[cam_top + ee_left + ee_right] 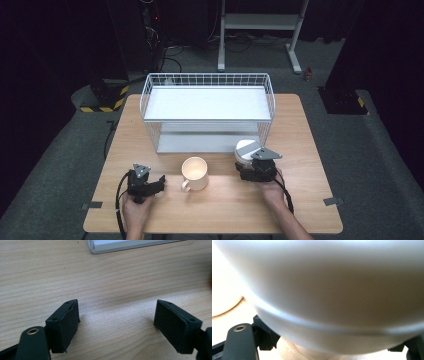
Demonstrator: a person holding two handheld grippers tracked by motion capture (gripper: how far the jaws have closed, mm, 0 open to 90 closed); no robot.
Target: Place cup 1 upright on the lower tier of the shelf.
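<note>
White lidded cup [246, 151] stands on tabletop [300, 200] just before the wire shelf rack [207, 107], right of the cream mug [194, 173]. Right tool [248, 168] brackets its base; whether the pads press, cannot tell. Left tool [116, 323] spread, empty. Step judged: grasping. Next: firm pinch, lift upright.

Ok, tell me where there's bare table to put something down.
Free: the table right of the right gripper, and its left strip beside the rack. Crowded: the front middle, with the mug, the white pot and the left gripper.
</note>
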